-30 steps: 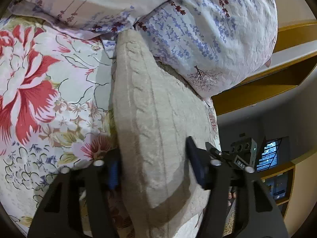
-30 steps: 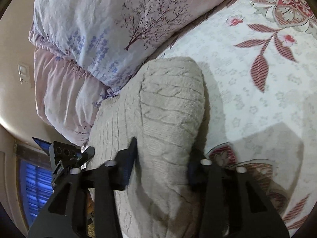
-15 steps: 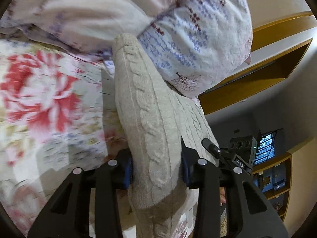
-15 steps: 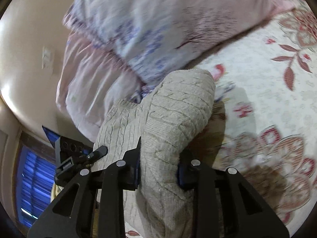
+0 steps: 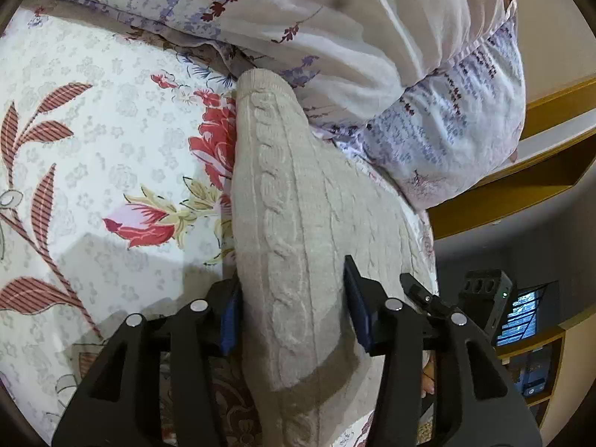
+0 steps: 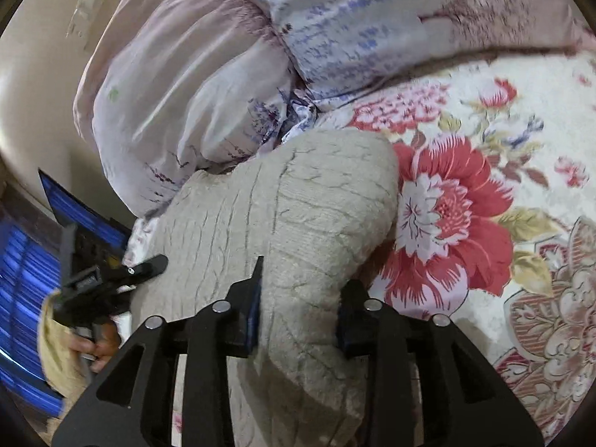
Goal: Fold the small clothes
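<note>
A folded beige cable-knit sweater (image 5: 298,223) is held up over the floral bedsheet (image 5: 93,149). My left gripper (image 5: 292,305) is shut on one end of the bundle, the thick fold filling the space between its fingers. My right gripper (image 6: 298,309) is shut on the other end of the sweater (image 6: 298,205). The right gripper (image 5: 421,290) shows at the right of the left wrist view. The left gripper (image 6: 111,279) and a hand show at the left of the right wrist view.
Two pale pillows with purple prints (image 5: 372,37) lie just beyond the sweater, also in the right wrist view (image 6: 223,74). The bed edge, wooden shelves (image 5: 540,171) and a screen (image 5: 521,316) lie to the right. A wall switch (image 6: 85,11) is at upper left.
Both grippers closed on the sweater bundle, lifted it off the sheet and carried it sideways across the bed along the pillows.
</note>
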Demonstrator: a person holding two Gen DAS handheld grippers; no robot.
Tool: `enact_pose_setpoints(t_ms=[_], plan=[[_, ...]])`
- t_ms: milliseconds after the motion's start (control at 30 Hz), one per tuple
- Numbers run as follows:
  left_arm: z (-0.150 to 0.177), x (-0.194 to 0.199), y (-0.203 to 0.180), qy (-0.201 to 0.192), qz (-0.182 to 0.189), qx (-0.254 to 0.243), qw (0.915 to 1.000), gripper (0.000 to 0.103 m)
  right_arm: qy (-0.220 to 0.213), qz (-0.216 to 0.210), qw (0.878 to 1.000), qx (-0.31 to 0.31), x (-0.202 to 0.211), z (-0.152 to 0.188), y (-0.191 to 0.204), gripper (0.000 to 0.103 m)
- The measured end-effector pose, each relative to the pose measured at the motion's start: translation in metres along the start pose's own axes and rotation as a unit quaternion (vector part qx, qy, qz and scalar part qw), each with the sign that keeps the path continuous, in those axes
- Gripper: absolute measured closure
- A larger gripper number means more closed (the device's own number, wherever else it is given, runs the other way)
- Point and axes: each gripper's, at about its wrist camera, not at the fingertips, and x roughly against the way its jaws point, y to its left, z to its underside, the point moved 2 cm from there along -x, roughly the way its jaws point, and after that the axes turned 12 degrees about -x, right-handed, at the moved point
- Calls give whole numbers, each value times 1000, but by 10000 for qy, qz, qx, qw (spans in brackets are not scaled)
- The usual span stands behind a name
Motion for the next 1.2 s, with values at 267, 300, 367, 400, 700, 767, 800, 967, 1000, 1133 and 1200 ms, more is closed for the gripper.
enact_pose_setpoints(t_ms=[267,300,367,400,700,767,800,967,1000,1133,1200], plan=[[-6,36,-29,-830,-847,-797,9897,36,-259,-293,9986,-352,28,-13,-14,54],[-5,43,-39,-1014,-913,-998,9856,34,-268,-317,9980,-470,29,-17,-17,54],[-3,49,-55,-1195,-964,-1338,9790,31,-272,-285,9980,-498,28,-18,-17,55],[-2,49,-65,-1217,-985,-1574,9750,28,-297,-235,9984,-417,26,-18,-15,71],[9,9,-99,-745,-1100,-2216,9661,27,-848,873,9926,20,7,-28,-17,94],[13,5,-100,-694,-1251,-2344,9615,27,-715,986,9925,75,0,-26,-20,93],[15,4,-101,-682,-1339,-2437,9581,27,-742,1033,9918,145,2,-25,-17,91],[18,13,-99,-779,-1402,-2430,9567,26,-1254,1090,9839,659,34,-15,8,71],[19,16,-98,-817,-1488,-2425,9552,26,-1291,983,9832,836,40,-9,15,71],[23,23,-94,-847,-2061,-2545,9411,23,-1074,834,9801,1448,41,13,39,71],[26,22,-91,-783,-2231,-2560,9373,23,-912,890,9770,1707,36,24,44,71]])
